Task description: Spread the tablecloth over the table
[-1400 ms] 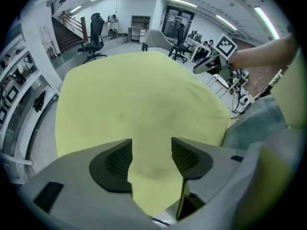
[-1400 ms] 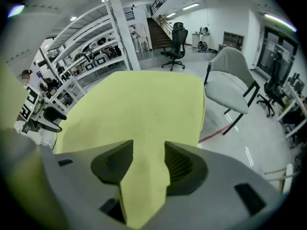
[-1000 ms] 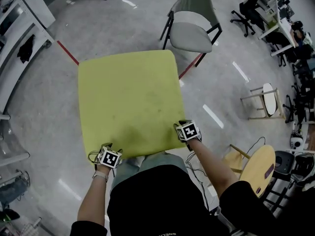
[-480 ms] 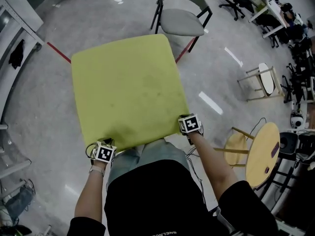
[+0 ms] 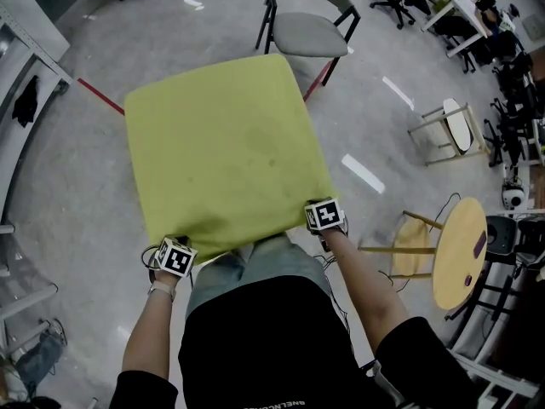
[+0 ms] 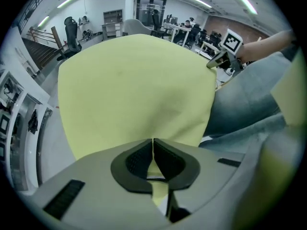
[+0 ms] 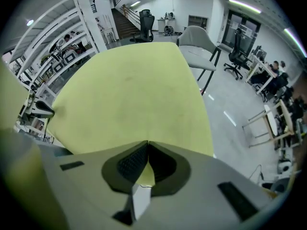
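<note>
The yellow-green tablecloth [image 5: 221, 152] lies spread over a square table and hides its top. My left gripper [image 5: 177, 245] is at the cloth's near left corner and my right gripper [image 5: 318, 209] at its near right corner. In the left gripper view the cloth [image 6: 134, 85] stretches away from the left gripper [image 6: 152, 141], whose jaws are closing with a fold of cloth pinched between the pads. The right gripper view has the right gripper [image 7: 147, 143] closing the same way on the cloth [image 7: 134, 95].
A grey chair [image 5: 306, 24] stands just beyond the table's far edge. At the right are a round wooden table [image 5: 460, 254], a wooden stool [image 5: 409, 245] and a white stool [image 5: 447, 135]. Red floor tape [image 5: 98, 96] runs at the left. The person's legs [image 5: 255, 267] press against the near edge.
Both grippers have stayed at the cloth's near corners and drawn slightly toward the person. The cloth's near edge has come along with them. The head view has shifted a little.
</note>
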`<state>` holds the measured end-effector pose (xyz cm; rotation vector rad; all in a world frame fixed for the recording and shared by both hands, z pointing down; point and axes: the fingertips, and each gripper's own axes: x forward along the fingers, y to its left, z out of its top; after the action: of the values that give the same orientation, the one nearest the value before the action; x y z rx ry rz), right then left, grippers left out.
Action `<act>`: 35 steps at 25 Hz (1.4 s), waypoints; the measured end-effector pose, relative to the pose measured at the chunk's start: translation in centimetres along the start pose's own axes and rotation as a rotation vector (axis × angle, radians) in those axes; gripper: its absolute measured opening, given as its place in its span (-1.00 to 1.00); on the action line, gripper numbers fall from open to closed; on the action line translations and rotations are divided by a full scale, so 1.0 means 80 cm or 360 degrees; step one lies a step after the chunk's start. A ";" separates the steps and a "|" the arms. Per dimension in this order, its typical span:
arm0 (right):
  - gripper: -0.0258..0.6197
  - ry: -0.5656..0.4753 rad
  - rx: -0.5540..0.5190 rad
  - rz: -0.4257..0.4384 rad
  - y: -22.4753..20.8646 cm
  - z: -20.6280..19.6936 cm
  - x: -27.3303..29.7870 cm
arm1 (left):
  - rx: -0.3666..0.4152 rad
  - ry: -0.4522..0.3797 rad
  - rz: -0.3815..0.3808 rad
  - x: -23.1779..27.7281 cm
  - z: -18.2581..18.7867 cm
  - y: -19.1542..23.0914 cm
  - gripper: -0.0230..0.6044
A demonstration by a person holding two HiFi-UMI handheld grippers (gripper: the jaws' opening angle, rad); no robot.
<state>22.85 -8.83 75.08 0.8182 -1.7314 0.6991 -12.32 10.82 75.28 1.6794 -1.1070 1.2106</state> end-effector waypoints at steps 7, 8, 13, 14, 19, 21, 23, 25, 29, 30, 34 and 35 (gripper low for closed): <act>-0.87 -0.0034 0.0051 0.0027 0.025 -0.006 0.000 | 0.0020 0.0041 0.0024 -0.005 -0.014 0.021 -0.85; -0.87 -0.0035 0.0047 0.0025 0.026 -0.007 0.000 | 0.0020 0.0040 0.0030 -0.006 -0.014 0.020 -0.85; -0.87 -0.0022 -0.0006 0.0019 0.020 -0.010 -0.002 | 0.0024 0.0035 0.0111 -0.007 -0.021 0.009 -0.86; -0.87 -0.0019 -0.0018 0.0017 0.018 -0.010 -0.002 | 0.0042 0.0030 0.0139 -0.008 -0.021 0.008 -0.86; -0.87 -0.0026 -0.0007 -0.0033 -0.012 -0.016 -0.005 | 0.0028 0.0028 0.0145 -0.005 -0.015 -0.009 -0.86; -0.87 -0.0024 0.0018 -0.0016 -0.022 -0.019 -0.006 | 0.0011 0.0028 0.0137 -0.002 -0.013 -0.017 -0.86; -0.87 -0.0013 0.0017 0.0000 -0.031 -0.021 -0.007 | 0.0002 0.0033 0.0134 -0.001 -0.011 -0.027 -0.86; -0.87 -0.0004 0.0021 0.0003 -0.040 -0.022 -0.010 | -0.0008 0.0035 0.0129 0.000 -0.009 -0.035 -0.86; -0.87 -0.0003 0.0071 -0.0004 -0.057 -0.025 -0.012 | -0.0018 0.0036 0.0117 0.000 -0.004 -0.044 -0.86; -0.87 0.0001 0.0082 -0.0008 -0.060 -0.026 -0.012 | -0.0016 0.0035 0.0116 0.001 -0.004 -0.046 -0.86; -0.87 0.0014 0.0110 -0.0008 -0.069 -0.028 -0.012 | -0.0010 0.0054 0.0135 0.003 -0.006 -0.052 -0.86; -0.87 0.0017 0.0106 -0.0009 -0.070 -0.028 -0.012 | -0.0009 0.0062 0.0147 0.004 -0.006 -0.052 -0.86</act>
<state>28.81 -10.24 75.12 0.8632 -1.7032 0.7593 -8.49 12.54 75.30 1.6090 -1.1742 1.2910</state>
